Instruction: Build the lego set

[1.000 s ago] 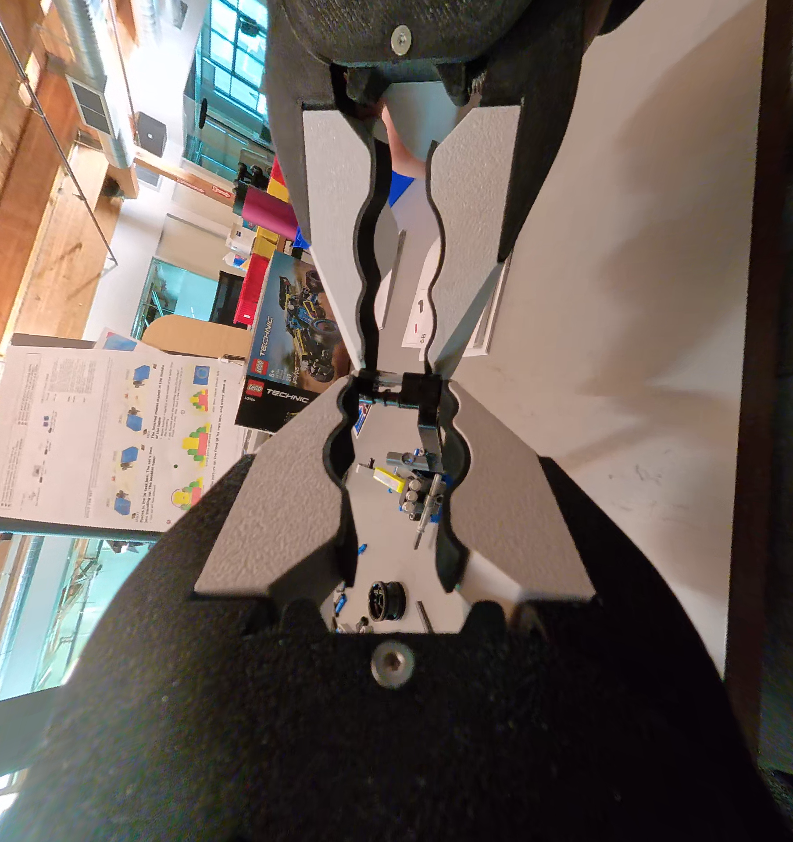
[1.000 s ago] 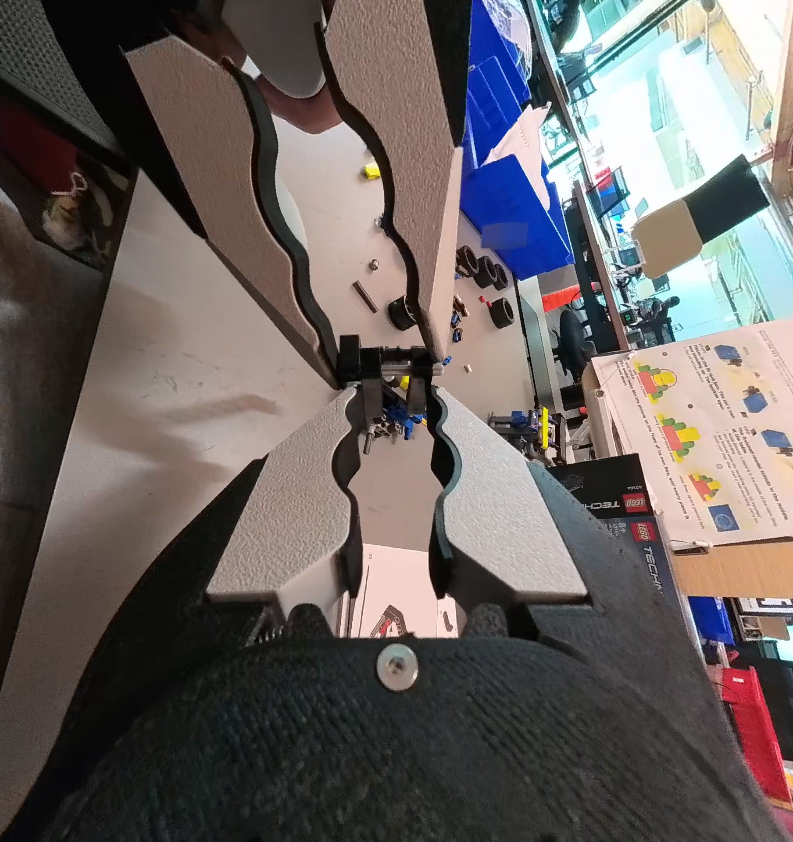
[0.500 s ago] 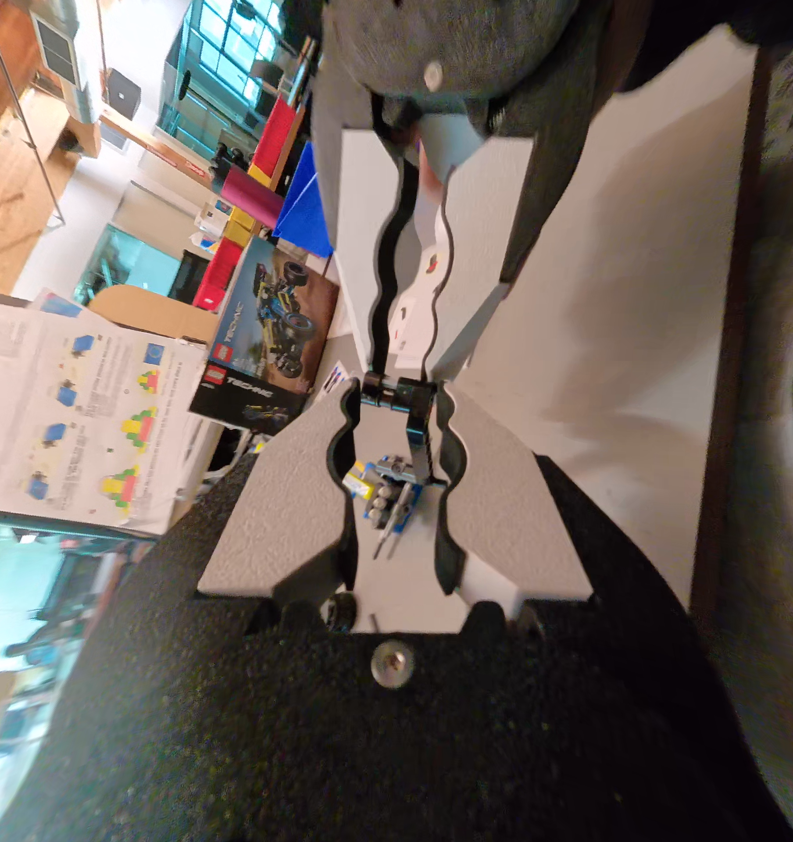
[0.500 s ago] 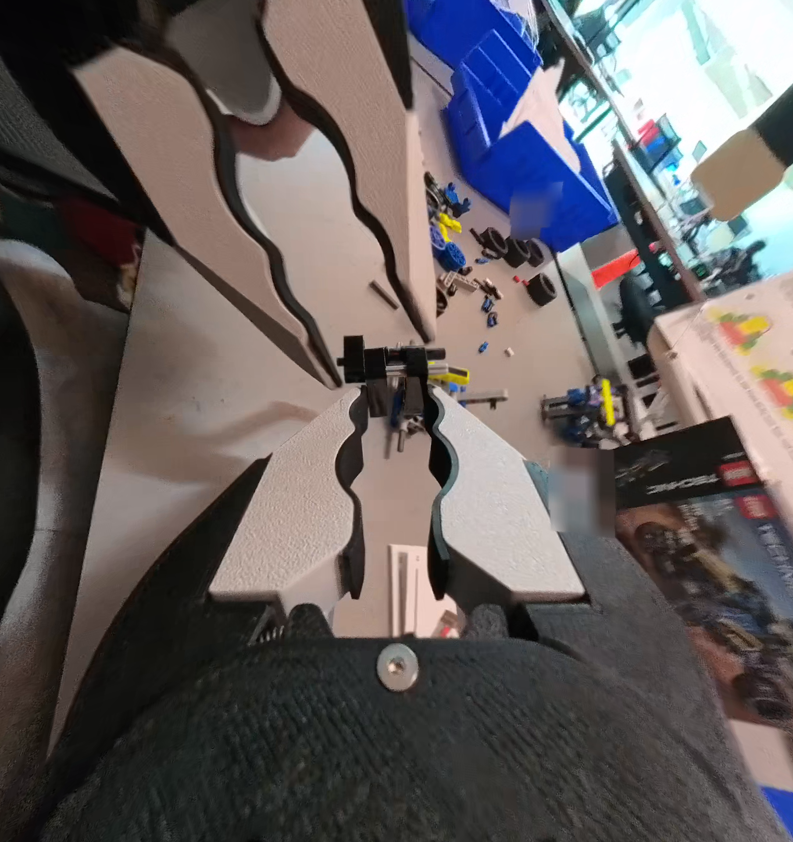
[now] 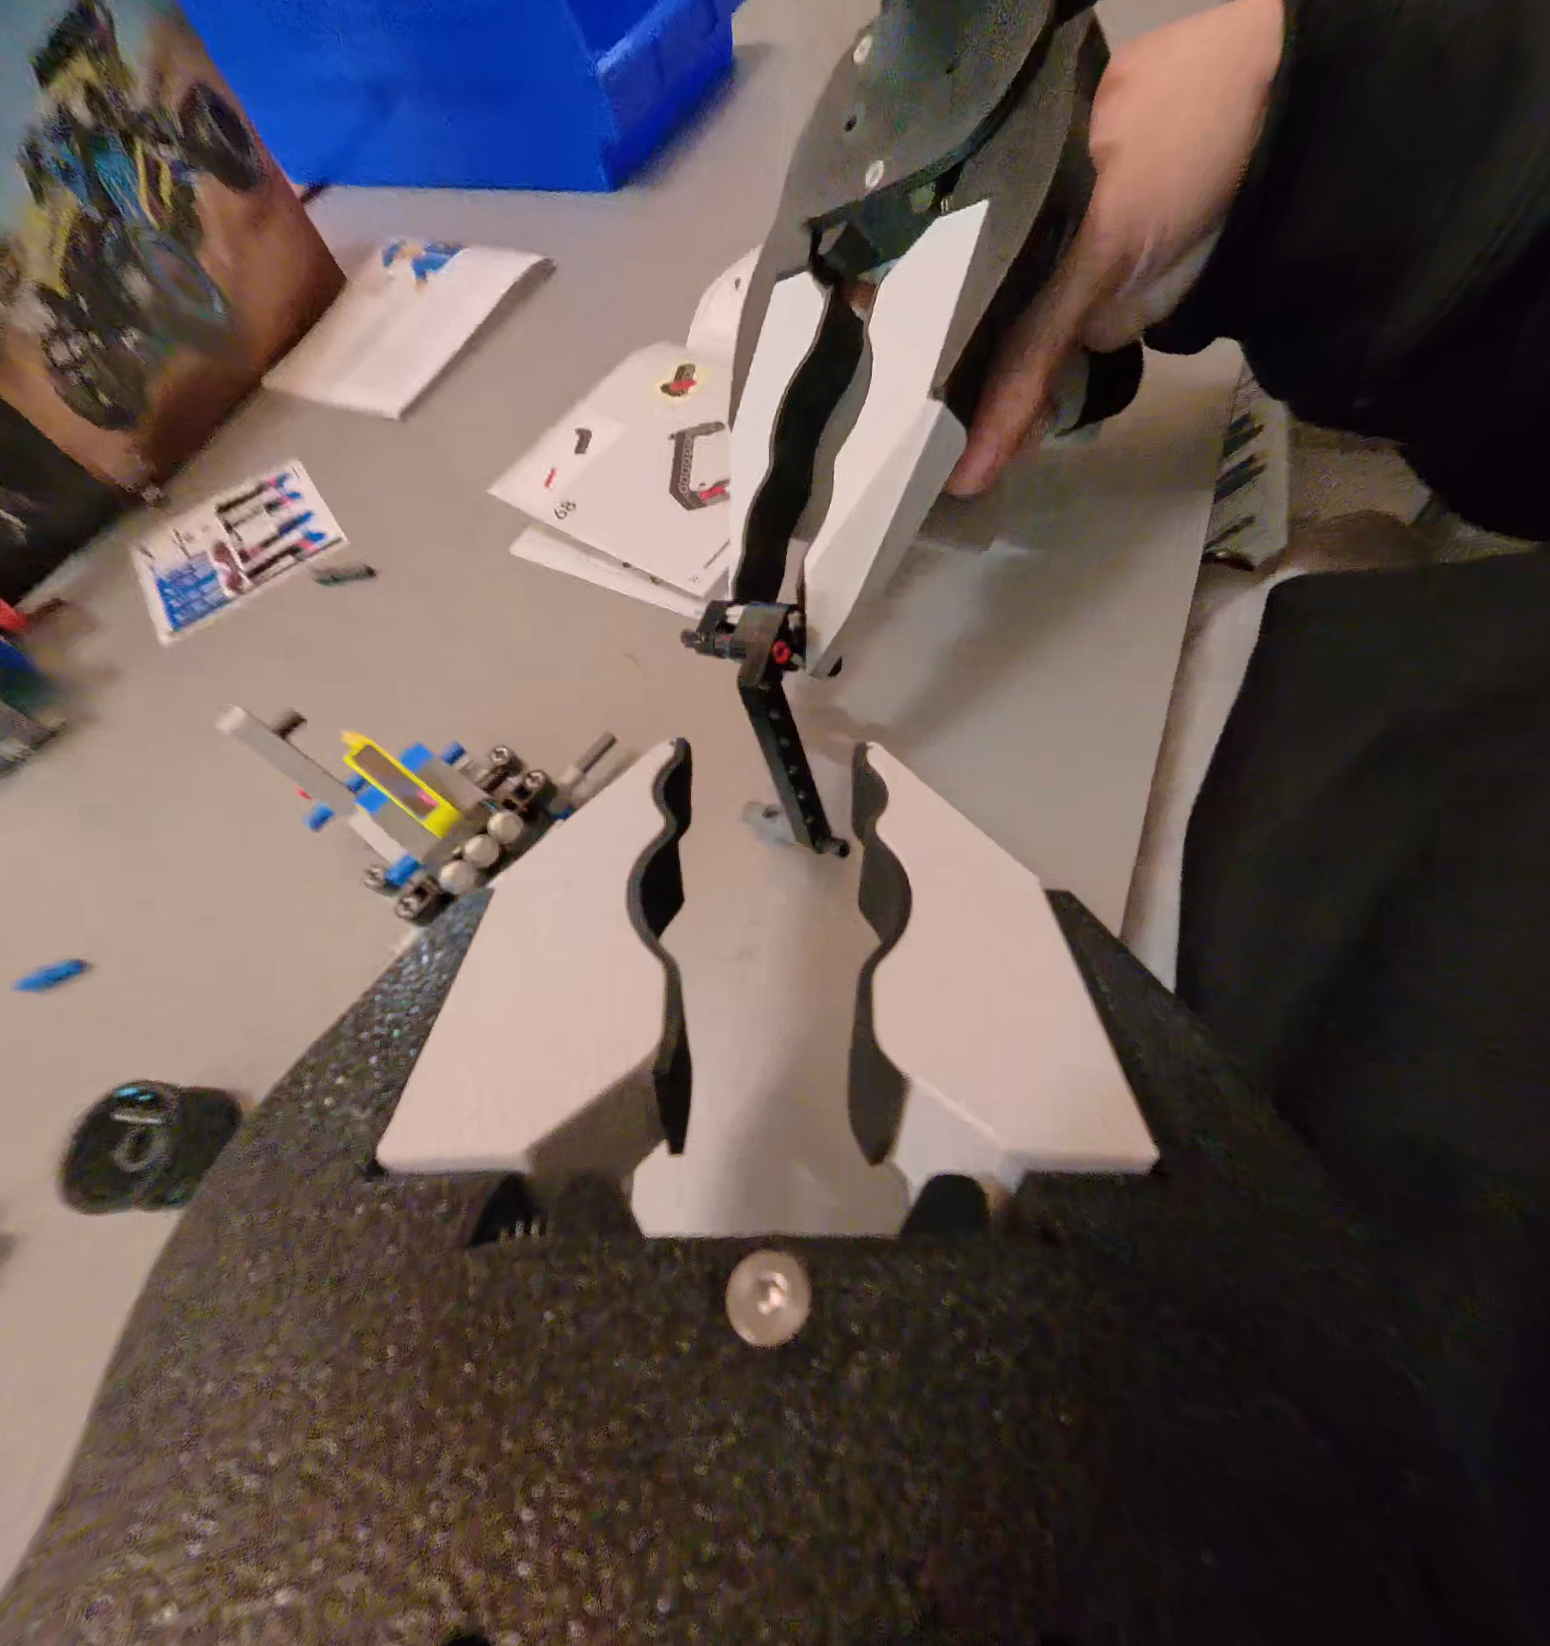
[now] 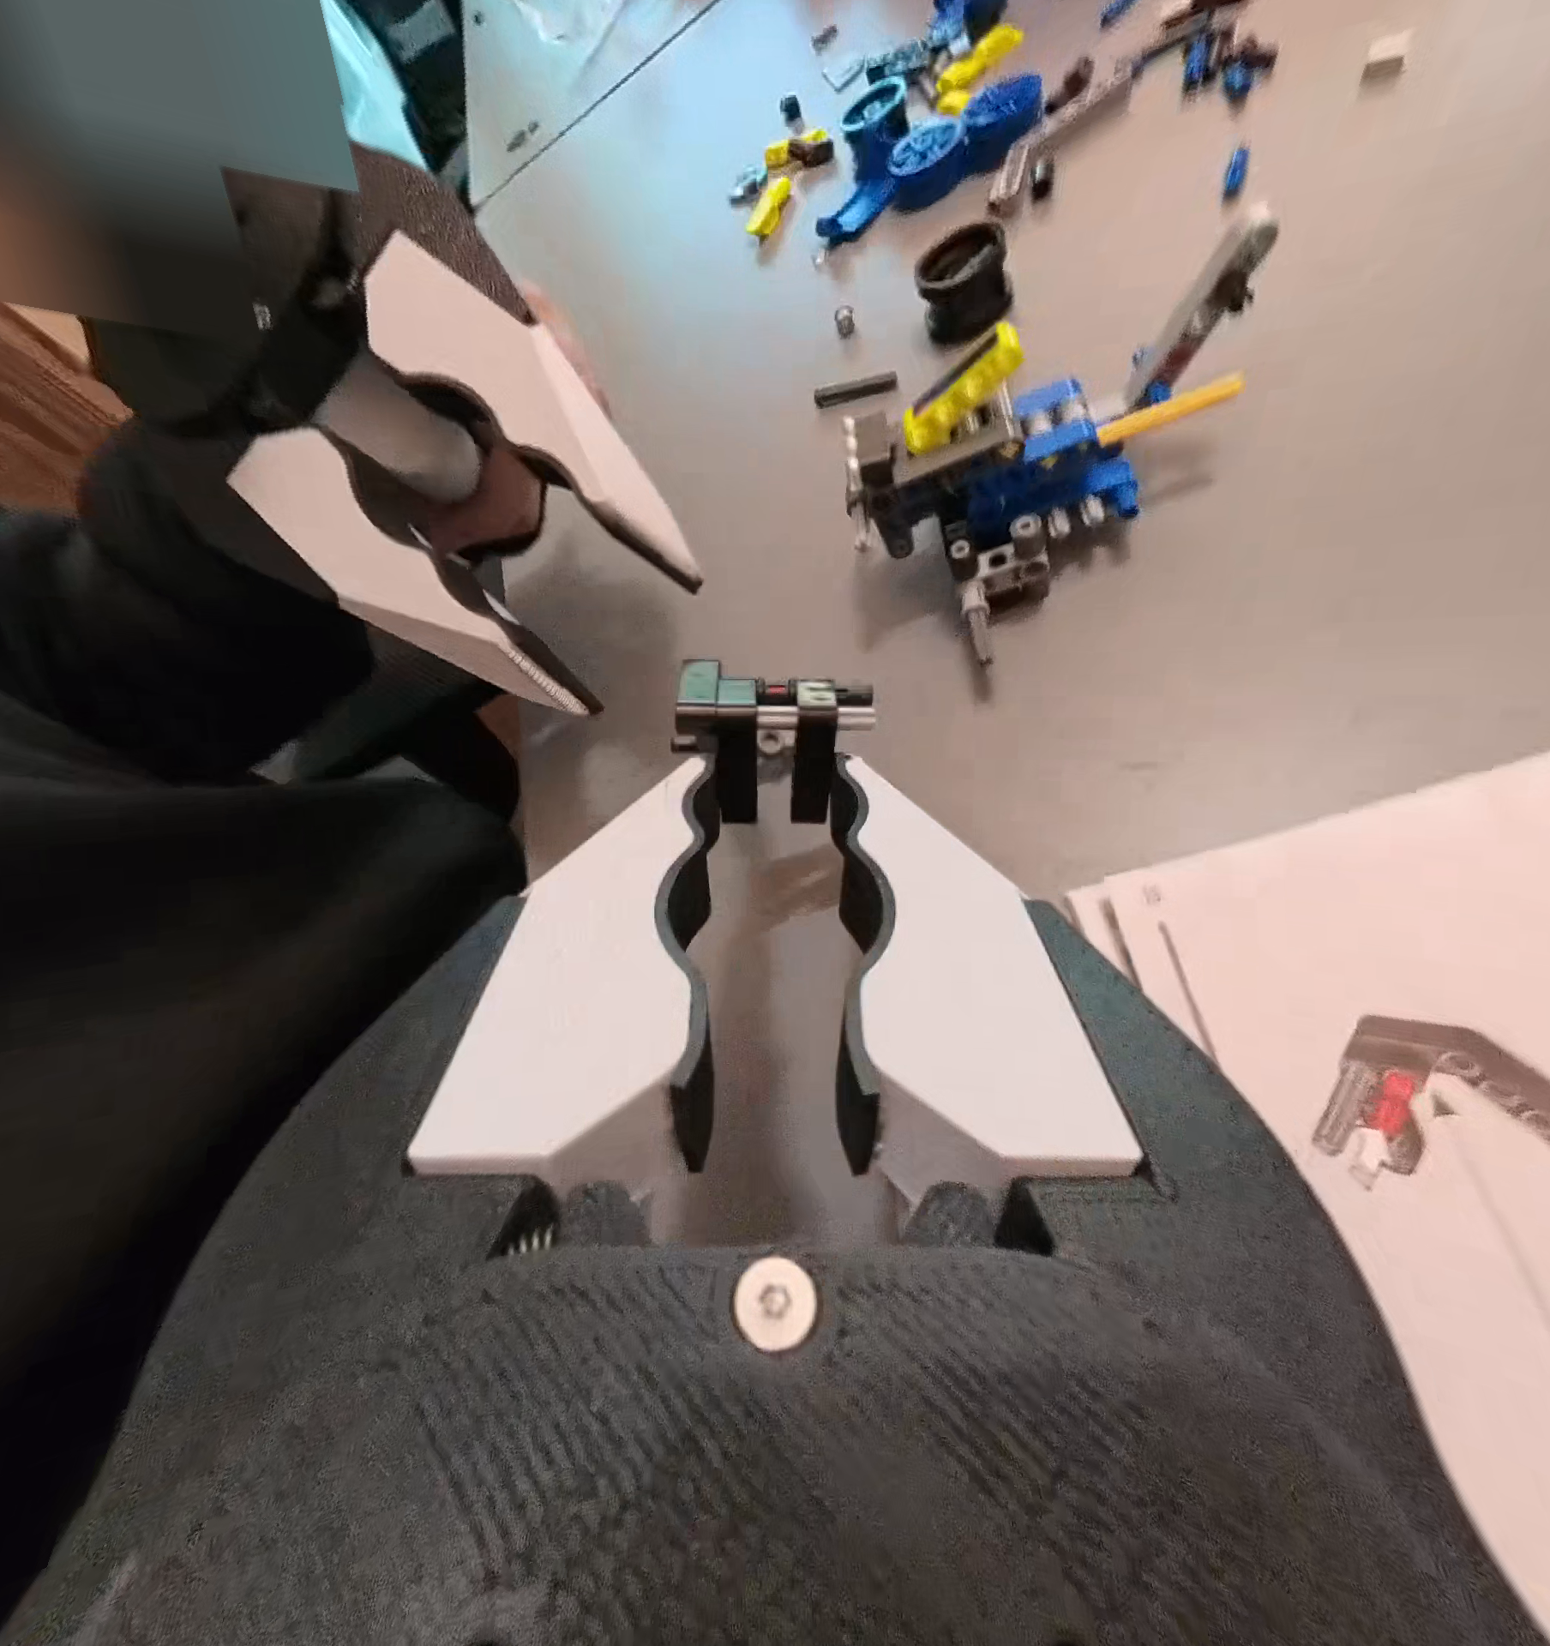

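Our right gripper (image 6: 771,766) pinches the black brick assembly (image 6: 771,712); our left gripper (image 5: 767,757) gapes empty beside its hanging beam, near the blue-and-yellow model (image 5: 415,802).

The black toy-brick beam assembly (image 6: 771,712), two parallel beams joined by a grey axle, is clamped in the right gripper (image 6: 771,775) above the table (image 6: 1110,712).

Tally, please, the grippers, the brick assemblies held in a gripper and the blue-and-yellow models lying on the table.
grippers: 2, the left gripper and the right gripper
black brick assembly in the right gripper: 1
blue-and-yellow model: 1
total: 4
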`<state>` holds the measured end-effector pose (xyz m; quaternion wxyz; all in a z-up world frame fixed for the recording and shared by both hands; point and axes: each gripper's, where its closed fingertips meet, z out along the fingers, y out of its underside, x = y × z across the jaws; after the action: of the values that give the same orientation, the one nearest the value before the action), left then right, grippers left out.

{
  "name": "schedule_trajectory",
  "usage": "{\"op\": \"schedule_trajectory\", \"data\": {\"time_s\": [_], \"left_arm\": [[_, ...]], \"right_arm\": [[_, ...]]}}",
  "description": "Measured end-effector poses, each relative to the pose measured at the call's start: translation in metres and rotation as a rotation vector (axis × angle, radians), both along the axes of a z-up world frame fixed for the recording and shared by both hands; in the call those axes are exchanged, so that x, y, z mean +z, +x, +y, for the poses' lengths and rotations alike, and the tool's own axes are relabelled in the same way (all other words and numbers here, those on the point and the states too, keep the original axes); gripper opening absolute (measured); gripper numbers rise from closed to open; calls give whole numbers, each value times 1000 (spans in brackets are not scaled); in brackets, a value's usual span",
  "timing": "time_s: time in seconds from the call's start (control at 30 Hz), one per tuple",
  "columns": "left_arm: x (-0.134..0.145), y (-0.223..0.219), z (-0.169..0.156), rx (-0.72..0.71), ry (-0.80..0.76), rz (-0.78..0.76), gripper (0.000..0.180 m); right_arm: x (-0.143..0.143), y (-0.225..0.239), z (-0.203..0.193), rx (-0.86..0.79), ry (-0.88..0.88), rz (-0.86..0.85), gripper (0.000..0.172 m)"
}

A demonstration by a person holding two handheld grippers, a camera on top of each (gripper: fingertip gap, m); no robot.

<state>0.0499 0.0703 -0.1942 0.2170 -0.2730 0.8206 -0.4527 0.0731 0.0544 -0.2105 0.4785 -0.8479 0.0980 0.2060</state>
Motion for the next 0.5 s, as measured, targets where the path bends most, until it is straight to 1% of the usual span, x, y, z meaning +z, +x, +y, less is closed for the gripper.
{"op": "schedule_trajectory", "data": {"time_s": [0.07, 0.13, 0.2, 0.27, 0.33, 0.4, 0.47, 0.5], "left_arm": [[-2, 2, -5, -15, -40, 35, 31], [-5, 7, -6, -1, -25, 50, 31], [-5, 11, -7, 3, 12, 35, 28], [-3, 17, -5, 29, 66, -9, 20], [-3, 18, -7, 21, 122, -36, 14], [-5, 22, -7, 32, 169, -50, 14], [-4, 26, -5, 59, 170, -73, 11], [-3, 27, -5, 71, 137, -66, 9]], "right_arm": [[-2, 0, 1, 6, 3, 76, 22], [-2, 4, 3, -10, 14, 68, 22], [1, 6, 3, -15, 13, 2, 22], [4, 6, 1, -6, -18, -94, 22], [8, 9, 0, -15, -44, -200, 22], [18, 9, 1, -28, -21, -261, 22], [25, 10, 0, -38, -7, -295, 23], [29, 8, 0, -20, 16, -318, 24]]}}
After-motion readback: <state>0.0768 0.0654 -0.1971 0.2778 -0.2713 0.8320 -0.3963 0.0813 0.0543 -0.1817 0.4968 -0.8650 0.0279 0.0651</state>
